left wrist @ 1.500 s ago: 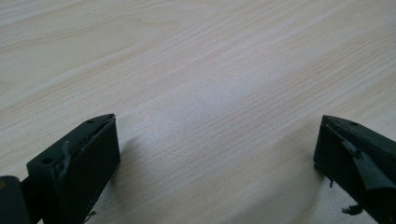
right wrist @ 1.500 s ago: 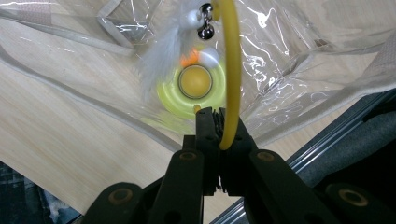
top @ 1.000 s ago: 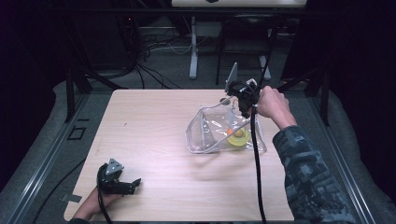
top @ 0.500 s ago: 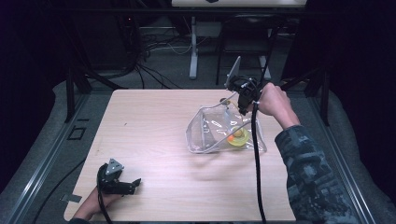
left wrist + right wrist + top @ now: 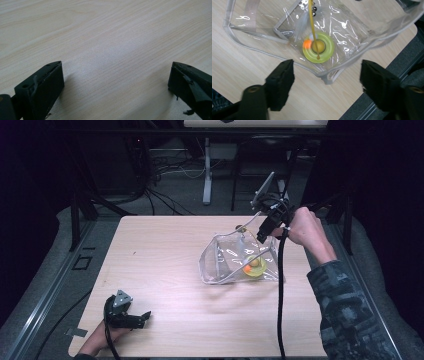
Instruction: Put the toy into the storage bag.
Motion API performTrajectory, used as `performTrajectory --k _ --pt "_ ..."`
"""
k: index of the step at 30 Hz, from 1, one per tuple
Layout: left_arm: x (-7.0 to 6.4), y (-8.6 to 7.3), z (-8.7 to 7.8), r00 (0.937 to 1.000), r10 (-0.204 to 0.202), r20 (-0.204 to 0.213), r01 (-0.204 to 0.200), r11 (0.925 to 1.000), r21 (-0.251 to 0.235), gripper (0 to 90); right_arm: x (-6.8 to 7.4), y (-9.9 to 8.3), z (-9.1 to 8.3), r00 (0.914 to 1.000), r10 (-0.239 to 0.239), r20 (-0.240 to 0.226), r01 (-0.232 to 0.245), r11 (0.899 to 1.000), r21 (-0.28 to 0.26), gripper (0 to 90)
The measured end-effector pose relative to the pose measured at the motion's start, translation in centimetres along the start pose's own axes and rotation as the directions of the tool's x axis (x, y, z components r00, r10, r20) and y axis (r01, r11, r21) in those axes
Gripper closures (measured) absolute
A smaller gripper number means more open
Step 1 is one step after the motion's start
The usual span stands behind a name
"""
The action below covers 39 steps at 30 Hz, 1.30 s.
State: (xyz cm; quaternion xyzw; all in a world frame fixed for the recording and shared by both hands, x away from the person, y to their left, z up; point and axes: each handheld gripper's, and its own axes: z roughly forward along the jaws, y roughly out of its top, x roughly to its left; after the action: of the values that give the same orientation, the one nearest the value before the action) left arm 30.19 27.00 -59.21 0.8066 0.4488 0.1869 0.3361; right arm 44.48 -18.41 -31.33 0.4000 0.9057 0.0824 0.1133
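Observation:
A clear plastic bag point(image 5: 227, 262) lies on the wooden table point(image 5: 165, 255), right of centre, its mouth standing open. Inside it sits a yellow-green ring toy point(image 5: 255, 267) with an orange ball point(image 5: 247, 268). My right gripper point(image 5: 263, 236) hovers over the bag's far right corner, held by a hand, open and empty. In the right gripper view the open gripper point(image 5: 327, 75) frames the ring toy point(image 5: 325, 53), the orange ball point(image 5: 307, 44) and a thin yellow rod point(image 5: 312, 22) through the bag point(image 5: 259, 32). My left gripper point(image 5: 140, 319) rests near the front left corner, open point(image 5: 116, 75) over bare wood.
A black cable point(image 5: 280, 295) trails from the right gripper across the table's right side. The table's right edge and a dark rail point(image 5: 372, 105) lie just past the bag's corner. Cables and stand legs point(image 5: 206, 175) crowd the floor behind the table.
My right gripper has drifted slightly to the right above the bag's far corner. The bag and the left gripper have stayed where they were.

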Motion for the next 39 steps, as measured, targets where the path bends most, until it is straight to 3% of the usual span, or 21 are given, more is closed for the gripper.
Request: performTrajectory --k 3,12,19,27,37,39 --pt "0.0 0.0 0.0 1.0000 -0.001 0.000 0.001 1.0000 -0.001 0.2 -0.3 -0.8 -0.4 0.9998 0.021 0.002 -0.021 1.000 -0.013 16.0" --pt "0.0 0.0 0.0 1.0000 -0.001 0.000 0.001 1.0000 -0.001 0.2 -0.5 -3.8 -1.2 0.9987 0.046 0.024 -0.044 0.996 -0.082 2.4" --pt "-0.1 0.0 0.1 1.0000 -0.005 -0.004 0.005 1.0000 -0.006 0.2 -0.4 -6.0 -0.9 0.9986 0.048 0.022 -0.046 0.995 -0.084 0.0" --pt "0.0 0.0 0.0 1.0000 0.000 -0.005 0.000 1.0000 -0.005 0.2 0.0 -8.9 1.1 0.9972 0.074 0.006 -0.073 0.988 -0.135 0.0" --pt "0.0 0.0 0.0 1.0000 -0.001 -0.005 0.001 1.0000 -0.006 0.2 0.9 -12.6 5.6 0.9938 0.092 -0.063 -0.098 0.990 -0.101 0.0" --pt "0.0 0.0 0.0 1.0000 -0.001 -0.005 0.001 1.0000 -0.006 0.2 1.4 -13.5 6.6 0.9905 0.111 -0.081 -0.120 0.986 -0.117 0.0"
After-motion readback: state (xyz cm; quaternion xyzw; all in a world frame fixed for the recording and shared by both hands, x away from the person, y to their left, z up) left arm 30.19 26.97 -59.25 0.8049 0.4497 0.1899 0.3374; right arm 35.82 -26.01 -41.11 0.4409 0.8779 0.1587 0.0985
